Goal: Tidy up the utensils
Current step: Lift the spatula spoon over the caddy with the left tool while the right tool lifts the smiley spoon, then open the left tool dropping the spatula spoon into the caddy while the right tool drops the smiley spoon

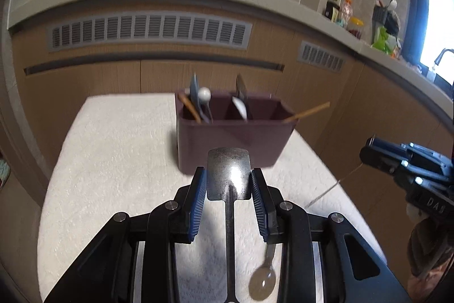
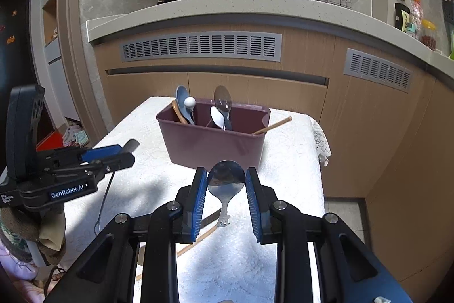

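Observation:
A maroon utensil holder (image 1: pixel 232 144) (image 2: pixel 212 144) stands on the white-clothed table, with several spoons and a chopstick in its compartments. My left gripper (image 1: pixel 228 183) is shut on a flat metal spatula (image 1: pixel 228 172), held above the table just before the holder. My right gripper (image 2: pixel 226 183) is shut on a shiny metal spoon (image 2: pixel 226 181) by its bowl, handle hanging down, in front of the holder. A clear spoon (image 1: pixel 262 281) lies on the cloth under the left gripper. A wooden chopstick (image 2: pixel 198 240) lies on the cloth below the right gripper.
The table (image 2: pixel 283 189) is small, with edges close on both sides. Wooden kitchen cabinets (image 2: pixel 255 93) and a counter (image 2: pixel 227 7) with a black pan stand behind it. The right gripper's body shows at the right of the left wrist view (image 1: pixel 408 163).

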`<state>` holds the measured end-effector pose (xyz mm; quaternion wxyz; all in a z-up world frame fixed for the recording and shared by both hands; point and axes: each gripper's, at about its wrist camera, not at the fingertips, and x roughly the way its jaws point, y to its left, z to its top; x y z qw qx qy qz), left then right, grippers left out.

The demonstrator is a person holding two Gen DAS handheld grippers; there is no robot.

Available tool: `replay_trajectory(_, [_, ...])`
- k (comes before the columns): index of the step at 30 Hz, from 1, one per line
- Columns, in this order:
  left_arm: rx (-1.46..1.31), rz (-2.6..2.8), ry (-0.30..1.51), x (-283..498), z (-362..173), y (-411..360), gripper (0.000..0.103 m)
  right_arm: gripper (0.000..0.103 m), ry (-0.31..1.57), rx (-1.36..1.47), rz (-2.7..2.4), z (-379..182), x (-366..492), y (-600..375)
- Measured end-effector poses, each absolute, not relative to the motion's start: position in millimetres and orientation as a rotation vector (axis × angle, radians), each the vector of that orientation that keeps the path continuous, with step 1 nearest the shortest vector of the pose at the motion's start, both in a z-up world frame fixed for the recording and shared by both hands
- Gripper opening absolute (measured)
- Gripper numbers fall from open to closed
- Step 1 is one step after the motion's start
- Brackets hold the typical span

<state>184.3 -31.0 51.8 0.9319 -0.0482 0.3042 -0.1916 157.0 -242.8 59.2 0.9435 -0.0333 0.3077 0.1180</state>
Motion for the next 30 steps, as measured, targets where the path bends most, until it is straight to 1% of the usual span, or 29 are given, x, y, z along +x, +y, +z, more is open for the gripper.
replay_trajectory(2, [-0.099, -0.393, 0.556, 192.2, 76.1, -33.7, 0.033, 0.025, 0.604, -0.072, 0.246, 69.0, 159.6, -240.8])
replay_trajectory(4, [-0.104, -0.403, 0.453, 200.4, 111.7, -37.5, 0.033, 0.025, 0.564, -0.082, 0.254, 87.8, 165.6, -239.3])
replay_trajectory(8, [-0.120, -0.402, 0.193, 209.3, 178.3, -43.6, 0.033, 0.025, 0.396, -0.119, 0.238, 151.1, 179.7, -237.1])
replay_trajectory(10, [-0.139, -0.409, 0.115, 220.1, 193.5, -45.1, 0.033, 0.025, 0.357, -0.118, 0.244, 172.7, 191.4, -238.2])
replay_trajectory(12, [-0.148, -0.394, 0.076, 235.2, 197.6, -45.7, 0.033, 0.026, 0.353, -0.102, 0.255, 183.5, 207.3, -240.2])
replay_trajectory(15, [-0.166, -0.351, 0.069, 263.8, 188.1, -46.0, 0.033, 0.026, 0.367, -0.100, 0.240, 181.7, 233.1, -243.0])
replay_trajectory(21, [-0.219, -0.295, 0.135, 319.8, 144.0, -51.5, 0.033, 0.026, 0.476, -0.087, 0.235, 142.7, 281.3, -243.7])
replay_trajectory(27, [-0.242, -0.281, 0.198, 342.4, 96.5, -57.4, 0.033, 0.026, 0.567, -0.102, 0.248, 104.4, 305.3, -235.6])
replay_trajectory(30, [-0.238, -0.287, 0.260, 347.1, 69.9, -59.8, 0.034, 0.026, 0.612, -0.098, 0.250, 87.8, 311.9, -232.6])
